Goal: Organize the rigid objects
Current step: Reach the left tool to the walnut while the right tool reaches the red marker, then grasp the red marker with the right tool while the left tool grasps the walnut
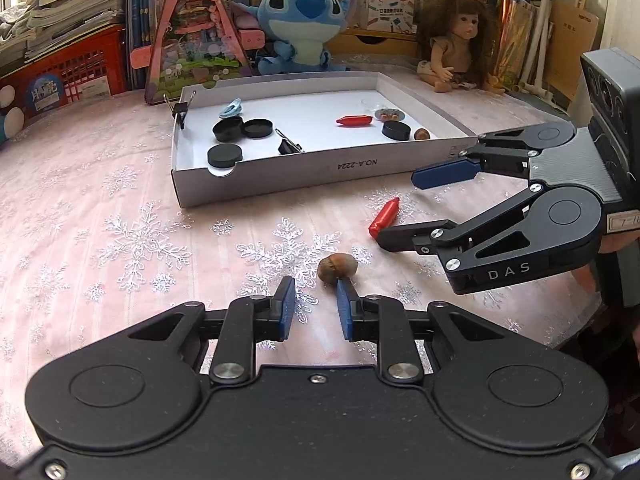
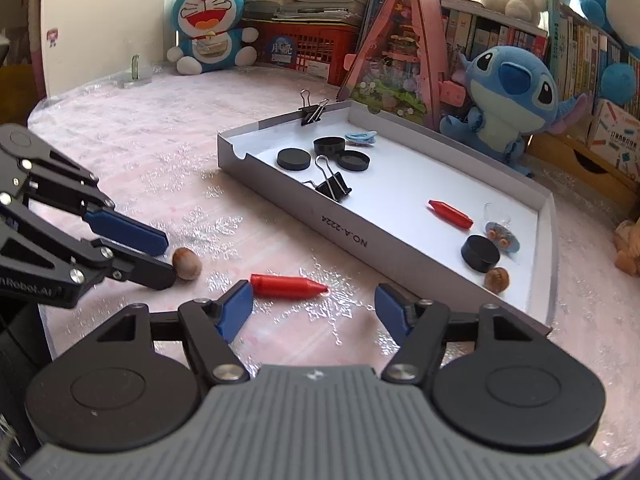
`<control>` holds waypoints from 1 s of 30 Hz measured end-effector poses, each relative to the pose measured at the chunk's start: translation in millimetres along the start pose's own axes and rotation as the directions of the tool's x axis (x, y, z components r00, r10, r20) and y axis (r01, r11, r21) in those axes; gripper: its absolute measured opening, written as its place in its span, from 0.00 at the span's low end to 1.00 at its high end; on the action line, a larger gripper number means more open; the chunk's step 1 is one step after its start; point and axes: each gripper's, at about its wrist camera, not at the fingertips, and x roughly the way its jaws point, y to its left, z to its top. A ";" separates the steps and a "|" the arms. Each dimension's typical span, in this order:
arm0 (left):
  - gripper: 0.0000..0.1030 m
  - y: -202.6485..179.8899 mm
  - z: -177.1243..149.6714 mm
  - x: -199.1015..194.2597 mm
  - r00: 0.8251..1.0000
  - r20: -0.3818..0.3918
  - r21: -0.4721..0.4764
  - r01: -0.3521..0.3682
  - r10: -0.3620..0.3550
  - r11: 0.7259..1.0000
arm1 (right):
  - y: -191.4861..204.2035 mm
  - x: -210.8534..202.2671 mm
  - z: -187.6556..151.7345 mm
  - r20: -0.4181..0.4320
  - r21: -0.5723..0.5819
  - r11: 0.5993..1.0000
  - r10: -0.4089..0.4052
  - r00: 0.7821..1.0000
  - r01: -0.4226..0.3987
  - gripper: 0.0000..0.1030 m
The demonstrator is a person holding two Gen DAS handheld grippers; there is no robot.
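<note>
A white cardboard tray point(image 1: 280, 172) point(image 2: 280, 208) lies on the table. It holds black round lids, binder clips, a red crayon point(image 1: 354, 121) point(image 2: 450, 214), a brown nut and small trinkets. A loose brown nut point(image 1: 337, 267) point(image 2: 187, 264) lies on the cloth just ahead of my left gripper point(image 1: 316, 292) point(image 2: 168, 256), which is open with its right fingertip touching the nut. A second red crayon point(image 1: 384, 218) point(image 2: 288, 286) lies on the cloth in front of the tray. My right gripper point(image 2: 314, 300) point(image 1: 396, 204) is open wide, fingers either side of this crayon.
A pink snowflake tablecloth point(image 1: 120, 240) covers the table. Behind the tray stand a Stitch plush point(image 1: 300, 20) point(image 2: 508, 96), a triangular pink toy house point(image 1: 192, 32), a doll point(image 1: 460, 40), a red crate point(image 1: 68, 68), a Doraemon plush point(image 2: 210, 28) and shelves of books.
</note>
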 end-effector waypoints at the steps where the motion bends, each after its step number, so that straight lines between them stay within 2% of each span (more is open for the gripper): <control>1: 0.21 0.0 0.4 0.5 1.000 0.001 -0.002 -0.002 0.002 1.000 | 0.7 1.0 0.1 0.001 0.010 1.000 -0.007 1.000 0.007 0.74; 6: 0.21 0.6 1.6 3.0 1.000 0.008 -0.013 -0.012 0.012 1.000 | 4.2 1.7 -1.9 0.004 0.139 0.990 -0.032 0.999 0.032 0.72; 11: 0.22 -0.7 1.0 3.7 1.000 0.019 -0.017 -0.023 0.023 1.000 | 9.6 -1.7 -3.9 0.020 0.280 0.957 -0.086 0.996 0.077 0.68; 15: 0.22 -0.9 1.3 5.1 0.999 0.025 -0.021 -0.028 0.028 0.999 | 20.6 1.0 -2.0 0.024 0.262 0.955 -0.150 0.988 0.139 0.59; 19: 0.22 0.0 2.3 4.9 0.999 0.029 -0.039 -0.028 0.029 0.999 | 23.9 5.8 -2.6 0.020 0.243 0.956 -0.175 0.984 0.165 0.48; 27: 0.22 -1.3 4.7 2.7 0.998 0.057 -0.073 -0.014 0.019 0.997 | 20.6 0.8 -7.3 0.027 0.264 0.945 -0.207 0.978 0.192 0.48; 30: 0.25 -3.5 7.4 4.1 0.997 0.073 -0.083 -0.013 0.019 0.996 | 16.9 -1.1 -9.1 0.027 0.286 0.936 -0.221 0.975 0.205 0.48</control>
